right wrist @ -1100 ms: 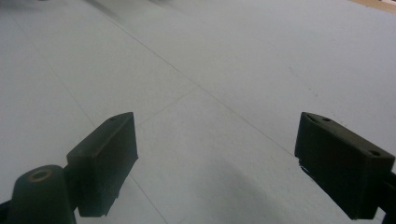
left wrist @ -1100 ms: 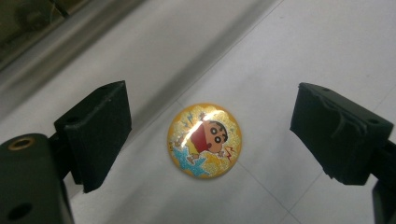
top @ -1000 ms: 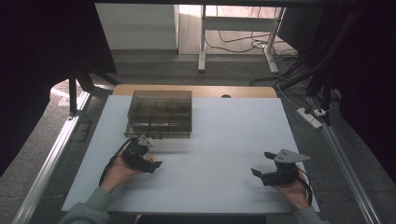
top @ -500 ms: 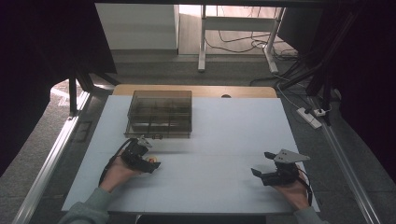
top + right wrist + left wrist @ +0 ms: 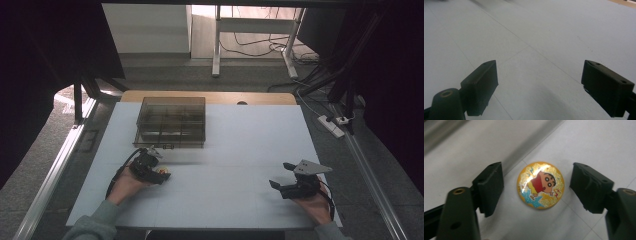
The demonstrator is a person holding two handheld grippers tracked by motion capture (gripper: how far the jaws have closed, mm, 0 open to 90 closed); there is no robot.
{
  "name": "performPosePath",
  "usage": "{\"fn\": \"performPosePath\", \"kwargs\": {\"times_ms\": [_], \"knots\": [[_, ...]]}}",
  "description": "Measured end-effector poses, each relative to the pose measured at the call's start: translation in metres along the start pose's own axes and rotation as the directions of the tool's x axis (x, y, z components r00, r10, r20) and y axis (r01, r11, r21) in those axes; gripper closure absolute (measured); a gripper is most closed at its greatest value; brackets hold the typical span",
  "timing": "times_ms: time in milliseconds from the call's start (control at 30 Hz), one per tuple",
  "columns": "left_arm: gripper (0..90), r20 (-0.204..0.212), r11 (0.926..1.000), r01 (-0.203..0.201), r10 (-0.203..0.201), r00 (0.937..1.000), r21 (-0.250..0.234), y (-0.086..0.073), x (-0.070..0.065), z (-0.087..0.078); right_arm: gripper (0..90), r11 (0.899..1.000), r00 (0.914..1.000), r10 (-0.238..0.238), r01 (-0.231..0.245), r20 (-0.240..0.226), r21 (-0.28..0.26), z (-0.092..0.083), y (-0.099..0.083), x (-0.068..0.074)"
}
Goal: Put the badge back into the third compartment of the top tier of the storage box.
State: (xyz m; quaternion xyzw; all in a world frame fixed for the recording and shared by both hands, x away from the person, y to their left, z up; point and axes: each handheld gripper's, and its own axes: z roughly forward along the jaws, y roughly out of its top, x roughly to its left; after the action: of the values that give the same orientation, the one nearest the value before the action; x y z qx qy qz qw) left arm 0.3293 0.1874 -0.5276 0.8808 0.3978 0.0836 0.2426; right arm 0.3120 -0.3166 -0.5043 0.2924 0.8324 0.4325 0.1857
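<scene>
White table (image 5: 240, 145) fills middle of high view, faint seam lines across surface, wooden edge along far side. Smoky transparent compartment box (image 5: 171, 121) rests on it, upper left of centre, lid seemingly closed. Round yellow cartoon badge (image 5: 540, 185) lies flat on white surface, centre of left gripper view; in high view, small orange spot lower left of table (image 5: 162, 173).

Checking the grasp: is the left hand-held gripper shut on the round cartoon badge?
Open: left hand-held gripper straddles the round yellow cartoon badge, gaps both sides.
</scene>
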Motion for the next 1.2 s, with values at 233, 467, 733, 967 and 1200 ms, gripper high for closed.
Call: {"fn": "performPosePath", "kwargs": {"times_ms": [233,467,733,967,1200], "knots": [[34.7,0.001,0.9999,-0.010,0.010,0.9999,0.005,0.000,0.000,-0.001,13.9,1.000,1.0000,-0.001,0.001,-0.002,0.002,0.002,0.000,0.000],[47.5,0.001,0.9993,-0.030,0.030,0.9996,0.022,0.002,-0.002,-0.003,14.0,1.000,1.0000,0.000,0.000,-0.002,0.002,0.001,0.000,0.000],[47.6,-0.015,0.9992,-0.039,0.039,0.9991,-0.001,0.000,-0.003,-0.005,14.0,1.000,1.0000,-0.001,0.001,0.000,0.000,0.002,0.000,0.001],[47.6,-0.001,0.9992,-0.028,0.028,0.9996,-0.028,-0.002,-0.002,-0.009,14.1,1.000,1.0000,-0.002,0.002,-0.002,0.000,0.002,0.000,0.001],[47.5,0.007,0.9967,-0.002,0.003,1.0000,-0.081,-0.005,0.000,-0.016,14.1,1.000,1.0000,-0.001,0.001,-0.003,0.005,0.002,0.000,0.000]]}}
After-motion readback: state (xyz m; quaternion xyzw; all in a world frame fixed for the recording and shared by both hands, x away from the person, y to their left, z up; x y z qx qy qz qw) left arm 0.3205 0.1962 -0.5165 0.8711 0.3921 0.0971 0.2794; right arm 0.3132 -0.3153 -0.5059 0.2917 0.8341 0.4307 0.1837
